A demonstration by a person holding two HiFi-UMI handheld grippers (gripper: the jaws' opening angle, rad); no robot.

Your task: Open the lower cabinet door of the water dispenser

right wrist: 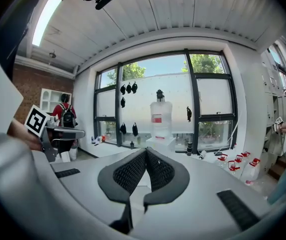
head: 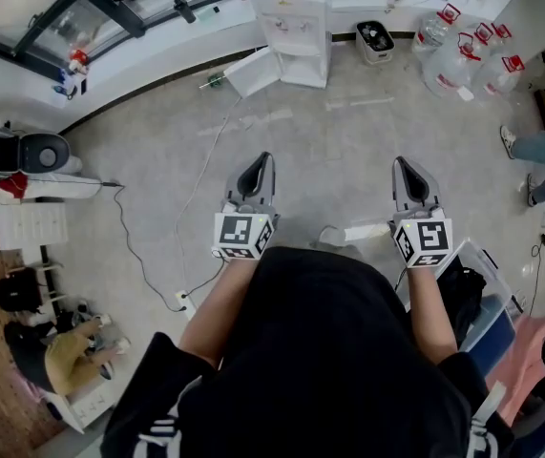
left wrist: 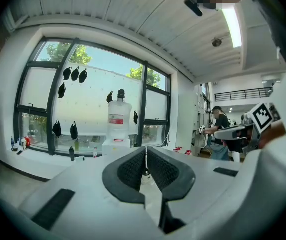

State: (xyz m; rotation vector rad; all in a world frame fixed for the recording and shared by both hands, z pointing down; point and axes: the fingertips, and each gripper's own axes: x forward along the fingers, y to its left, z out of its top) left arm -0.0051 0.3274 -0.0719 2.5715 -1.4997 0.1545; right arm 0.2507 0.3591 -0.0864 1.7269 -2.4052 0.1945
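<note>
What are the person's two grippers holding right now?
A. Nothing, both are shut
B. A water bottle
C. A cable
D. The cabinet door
A: the left gripper and right gripper each show jaws together with nothing between, across the floor from the water dispenser.

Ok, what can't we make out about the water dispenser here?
- Left gripper view: the water dispenser has its lower half hidden behind the left gripper.
- Right gripper view: likewise, behind the right gripper.
- Head view: the lower cabinet door looks swung open, but its handle and the inside are too small to see; the dispenser's top is cut off by the upper edge.
</note>
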